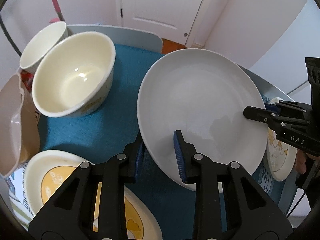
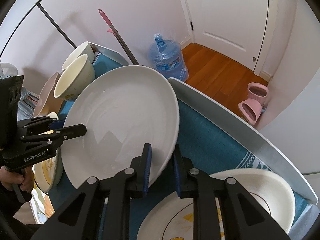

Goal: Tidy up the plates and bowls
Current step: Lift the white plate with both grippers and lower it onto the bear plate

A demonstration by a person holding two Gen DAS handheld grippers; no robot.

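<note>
Together both tools, left (image 1: 160, 156) and right (image 2: 161, 170), clamp the round (glossy) white plate (image 1: 200, 104).

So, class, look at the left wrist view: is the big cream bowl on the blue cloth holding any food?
No, the cream bowl on the blue cloth shows only its bare, shiny inside.

Home: pink slippers (image 2: 253, 104), water jug (image 2: 167, 60), wood floor (image 2: 220, 74), panelled door (image 2: 226, 10).
</note>
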